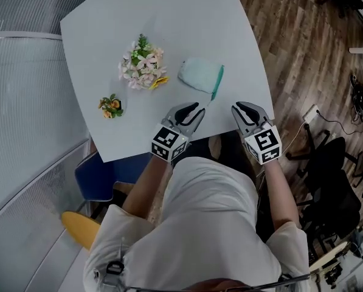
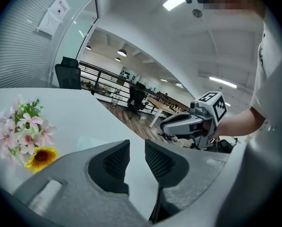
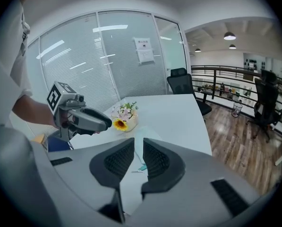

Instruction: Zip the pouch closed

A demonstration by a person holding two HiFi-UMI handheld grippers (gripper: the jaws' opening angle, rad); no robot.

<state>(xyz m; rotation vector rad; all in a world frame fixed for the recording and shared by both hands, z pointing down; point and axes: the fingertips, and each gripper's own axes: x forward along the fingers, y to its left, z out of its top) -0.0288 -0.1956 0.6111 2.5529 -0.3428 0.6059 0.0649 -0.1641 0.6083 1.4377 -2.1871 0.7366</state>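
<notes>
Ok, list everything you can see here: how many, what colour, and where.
table: one, pale grey, in front of the person
pouch: one, mint green with a teal zip edge, on the table, right of the flowers
flower bunch: one, pink and white with a yellow bloom, mid-table
small flower sprig: one, orange and green, near the table's left edge
blue chair: one, under the table's near-left corner
office chair: one, black, on the wood floor
left gripper: grey, jaws slightly apart, empty
right gripper: grey, jaws slightly apart, empty

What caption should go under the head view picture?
Left gripper and right gripper poised before a mint pouch on the white table.
</notes>
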